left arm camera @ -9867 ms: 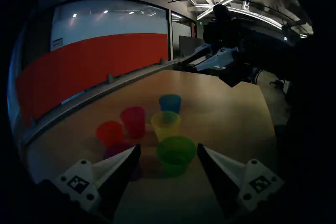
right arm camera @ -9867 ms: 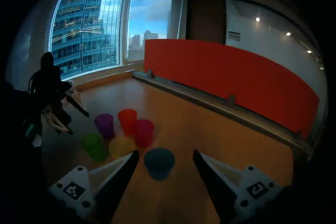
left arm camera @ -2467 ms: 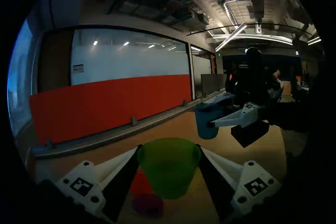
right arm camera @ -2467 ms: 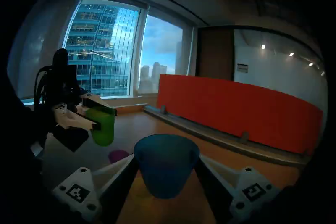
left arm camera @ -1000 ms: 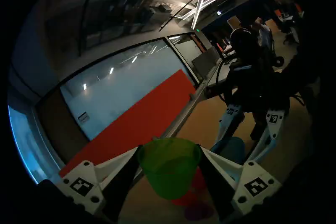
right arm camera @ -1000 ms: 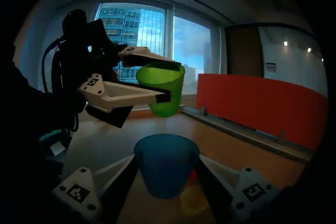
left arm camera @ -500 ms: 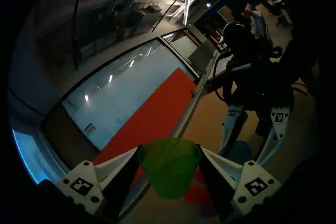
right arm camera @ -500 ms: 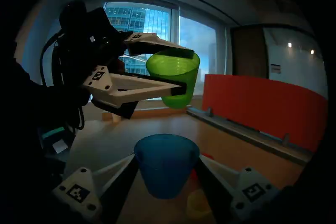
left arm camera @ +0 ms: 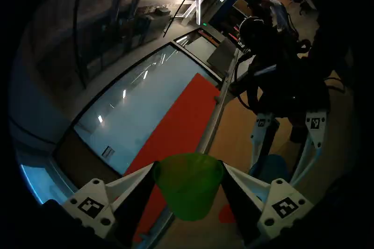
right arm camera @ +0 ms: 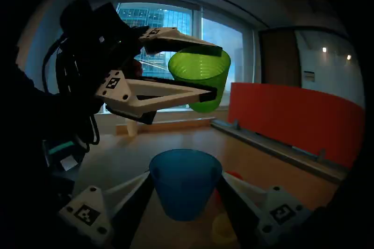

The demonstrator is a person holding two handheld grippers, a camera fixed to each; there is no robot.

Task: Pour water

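My left gripper point(left arm camera: 188, 188) is shut on a translucent green cup point(left arm camera: 189, 188), and its view is rolled steeply to one side. From the right gripper view, the same green cup point(right arm camera: 200, 79) hangs tilted above and just beyond the blue cup, pinched by the left gripper point(right arm camera: 205, 74). My right gripper point(right arm camera: 185, 184) is shut on the blue cup point(right arm camera: 185, 182), held upright over the wooden table point(right arm camera: 262, 165). In the left gripper view the blue cup point(left arm camera: 276, 167) sits low between the right gripper's fingers point(left arm camera: 258, 133). No water can be made out.
Red point(left arm camera: 226, 213) and yellow point(right arm camera: 223, 228) cups stand on the table below. A long red wall panel point(right arm camera: 299, 116) with a metal rail point(right arm camera: 276, 151) runs along the table's far edge. Big windows point(right arm camera: 154, 29) lie behind. A person's dark sleeve point(right arm camera: 42, 113) fills the left.
Both cups were lifted off the table from the cluster. Over the last second the green cup has risen, moved over the blue cup and tipped further; the blue cup stays put.
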